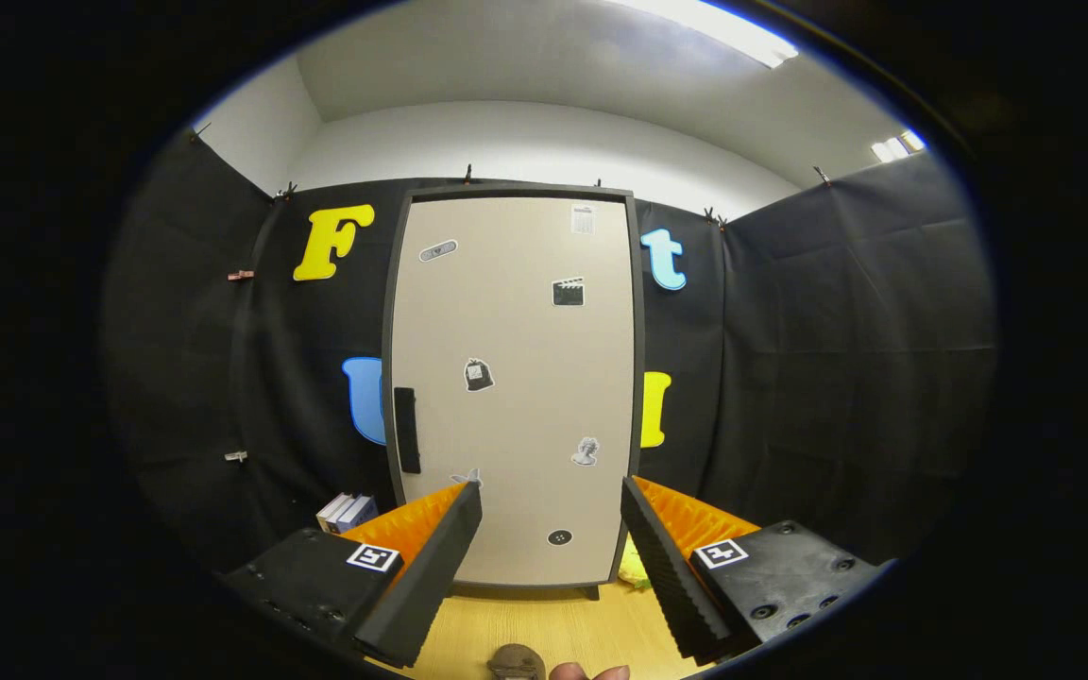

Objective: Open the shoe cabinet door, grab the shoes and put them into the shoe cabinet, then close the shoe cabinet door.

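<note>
Beige and framed in dark grey, the shoe cabinet [516,387] stands upright at twelve o'clock from us, straight ahead of the gripper [552,496], with its door [525,359] shut flat against the frame. We see a black vertical handle [406,430] low on the door's left edge, at about eleven o'clock from the left fingertip, and several small stickers [479,375] scattered over the panel. We hold the gripper level and pointed squarely at the door, well short of it, its two black fingers [431,557] spread wide apart with nothing between them; the lower half of the door shows through the gap. Orange ribbed backing [407,524] sits behind each finger, and a square marker [373,557] is fixed on each black mounting block. Below the fingers, at six o'clock, runs a pale wooden floor [544,628] that reaches the cabinet's foot. At the near edge, also at six o'clock, we make out a fingertip [591,672] of the hand and a small brownish thing [517,661] beside it that we cannot identify. At about ten o'clock from the left finger, a few books [348,511] stand against the wall beside the cabinet. Just past the right finger, at one o'clock, something yellow-green [634,567] lies by the cabinet's right foot, too hidden to name
</note>
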A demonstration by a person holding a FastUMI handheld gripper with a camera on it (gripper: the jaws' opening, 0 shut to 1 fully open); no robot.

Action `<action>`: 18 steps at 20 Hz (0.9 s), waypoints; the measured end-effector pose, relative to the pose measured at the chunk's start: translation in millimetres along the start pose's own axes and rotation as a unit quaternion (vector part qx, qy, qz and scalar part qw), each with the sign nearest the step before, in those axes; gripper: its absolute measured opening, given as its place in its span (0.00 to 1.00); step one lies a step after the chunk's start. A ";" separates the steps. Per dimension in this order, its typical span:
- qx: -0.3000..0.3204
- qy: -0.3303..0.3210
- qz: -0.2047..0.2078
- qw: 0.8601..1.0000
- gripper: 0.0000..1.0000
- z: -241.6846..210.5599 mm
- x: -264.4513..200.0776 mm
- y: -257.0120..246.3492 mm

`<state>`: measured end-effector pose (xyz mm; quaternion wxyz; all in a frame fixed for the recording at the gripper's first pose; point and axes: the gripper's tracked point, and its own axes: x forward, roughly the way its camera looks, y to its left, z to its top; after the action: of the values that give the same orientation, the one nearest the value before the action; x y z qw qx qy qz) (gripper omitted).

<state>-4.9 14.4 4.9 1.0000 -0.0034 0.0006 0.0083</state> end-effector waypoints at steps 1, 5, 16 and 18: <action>-0.002 -0.002 0.004 1.000 0.97 2.7 2.9 6.0; -0.003 -0.018 0.033 0.999 0.97 17.2 20.7 47.4; -0.004 -0.028 0.069 0.997 0.97 8.1 118.0 158.1; -0.007 -0.019 0.067 0.998 0.97 -3.6 139.5 166.4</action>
<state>131.8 183.0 0.0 0.9969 -0.0103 -0.0183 0.0753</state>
